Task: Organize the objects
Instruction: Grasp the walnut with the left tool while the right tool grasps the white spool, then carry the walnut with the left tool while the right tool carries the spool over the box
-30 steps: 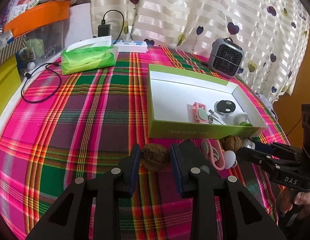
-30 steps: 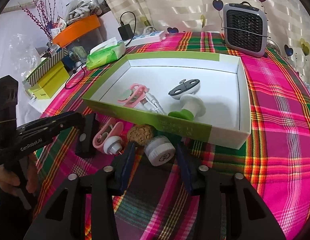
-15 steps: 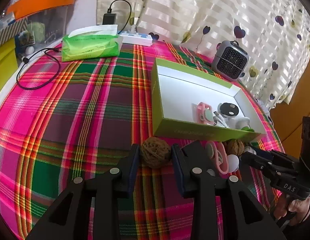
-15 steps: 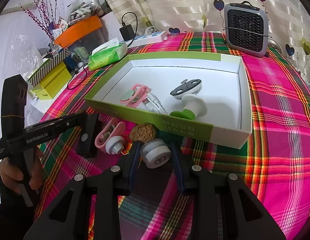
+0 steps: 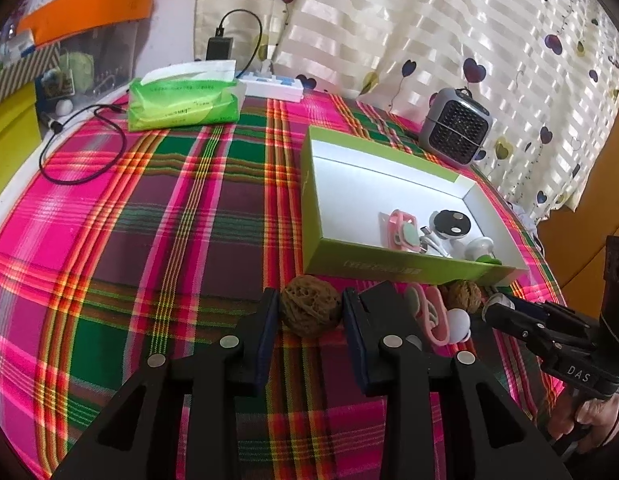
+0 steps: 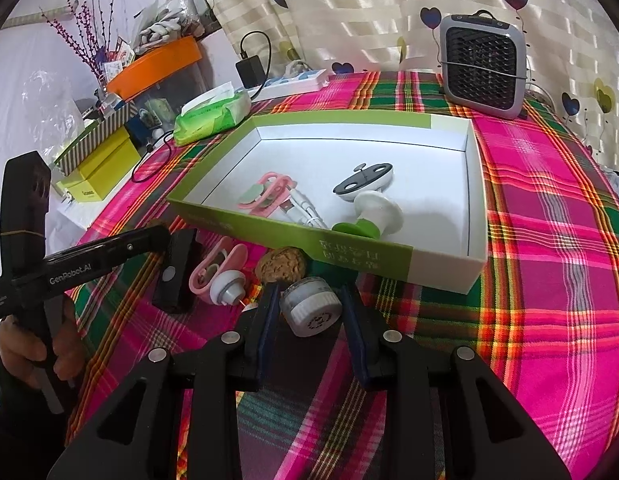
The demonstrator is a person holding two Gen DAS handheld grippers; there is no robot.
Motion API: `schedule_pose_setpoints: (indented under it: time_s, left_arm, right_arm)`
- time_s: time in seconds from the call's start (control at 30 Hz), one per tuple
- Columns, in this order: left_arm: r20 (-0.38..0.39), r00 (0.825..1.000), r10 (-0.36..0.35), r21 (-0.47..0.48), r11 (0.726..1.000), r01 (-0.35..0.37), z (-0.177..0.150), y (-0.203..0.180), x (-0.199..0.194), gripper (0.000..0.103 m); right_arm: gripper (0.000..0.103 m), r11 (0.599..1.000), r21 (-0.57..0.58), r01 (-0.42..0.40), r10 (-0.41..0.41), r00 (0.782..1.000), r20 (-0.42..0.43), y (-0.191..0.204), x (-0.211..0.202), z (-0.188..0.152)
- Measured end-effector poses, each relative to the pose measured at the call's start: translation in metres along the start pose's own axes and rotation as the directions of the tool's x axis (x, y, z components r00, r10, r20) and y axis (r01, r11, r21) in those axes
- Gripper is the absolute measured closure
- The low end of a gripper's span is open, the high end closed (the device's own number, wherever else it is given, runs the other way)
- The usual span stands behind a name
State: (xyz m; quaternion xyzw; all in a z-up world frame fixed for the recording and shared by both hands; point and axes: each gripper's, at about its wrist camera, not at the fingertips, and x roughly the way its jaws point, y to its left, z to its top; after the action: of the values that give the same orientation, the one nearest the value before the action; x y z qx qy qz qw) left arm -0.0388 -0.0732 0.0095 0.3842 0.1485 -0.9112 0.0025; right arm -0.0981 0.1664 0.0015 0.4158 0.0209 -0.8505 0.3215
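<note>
Both my grippers have closed on their picks and lifted slightly toward the green box (image 6: 361, 250) since 1 second ago.

Inside the box lie 4 items already; just before its front wall, my left gripper (image 5: 309, 312) clamps a walnut (image 5: 310, 309), my right gripper (image 6: 309, 312) clamps a white cap (image 6: 312, 306), while a pink clip (image 6: 219, 268) and a second walnut (image 6: 280, 268) wait.

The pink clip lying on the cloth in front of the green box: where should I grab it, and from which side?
Probably grip the pink clip across its two long arms, coming straight down from above. It lies flat on the tablecloth, and the white knob crowds its near end, with the walnut close on its right.
</note>
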Motion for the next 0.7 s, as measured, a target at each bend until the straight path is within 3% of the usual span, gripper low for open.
schedule_pose_setpoints:
  time_s: [0.7]
  left_arm:
    - [0.074, 0.997, -0.022, 0.149, 0.989, 0.011, -0.01, -0.057, -0.041, 0.073]
  right_arm:
    - [0.07, 0.999, -0.04, 0.023, -0.019, 0.994, 0.11, 0.023, -0.045, -0.006]
